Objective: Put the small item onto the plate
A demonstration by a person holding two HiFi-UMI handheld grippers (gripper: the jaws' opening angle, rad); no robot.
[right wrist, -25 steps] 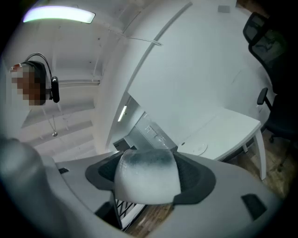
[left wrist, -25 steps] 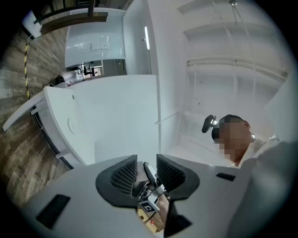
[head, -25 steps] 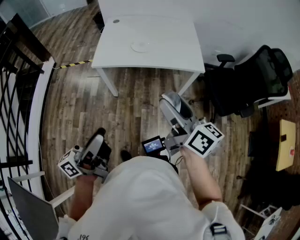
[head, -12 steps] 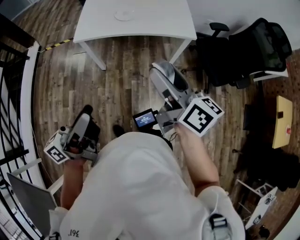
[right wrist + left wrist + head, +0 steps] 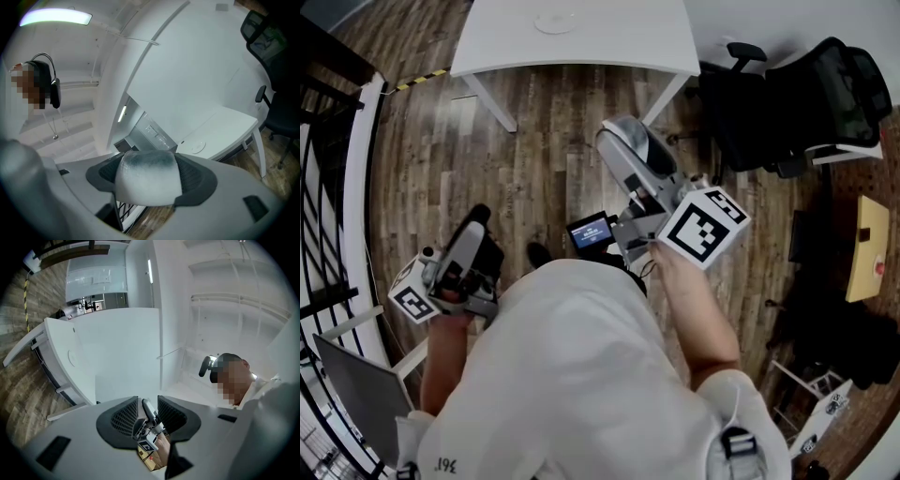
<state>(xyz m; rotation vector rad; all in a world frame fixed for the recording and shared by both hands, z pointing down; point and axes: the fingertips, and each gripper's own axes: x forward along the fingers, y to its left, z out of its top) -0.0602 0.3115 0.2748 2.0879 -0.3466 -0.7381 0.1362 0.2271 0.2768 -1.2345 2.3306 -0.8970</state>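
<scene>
The small item (image 5: 147,177) is a rounded grey-white lump, and my right gripper (image 5: 149,180) is shut on it. From the head view the item (image 5: 639,141) is held chest-high over the wooden floor by the right gripper (image 5: 630,152), short of the white table (image 5: 628,42). The plate (image 5: 555,21) is a shallow white disc on that table; it also shows as the plate (image 5: 198,146) in the right gripper view and, faintly, the plate (image 5: 71,357) in the left one. My left gripper (image 5: 478,223) hangs low at the left, its jaws a narrow gap apart, nothing between them.
A black office chair (image 5: 806,94) stands right of the table. A black railing (image 5: 328,187) runs along the left, with yellow-black tape (image 5: 417,80) on the floor beside it. A yellow board (image 5: 867,253) sits at the far right.
The table has slid toward the top of the head view as the person stepped nearer. The right gripper rose slightly with the item; over the last half second almost nothing moved.
</scene>
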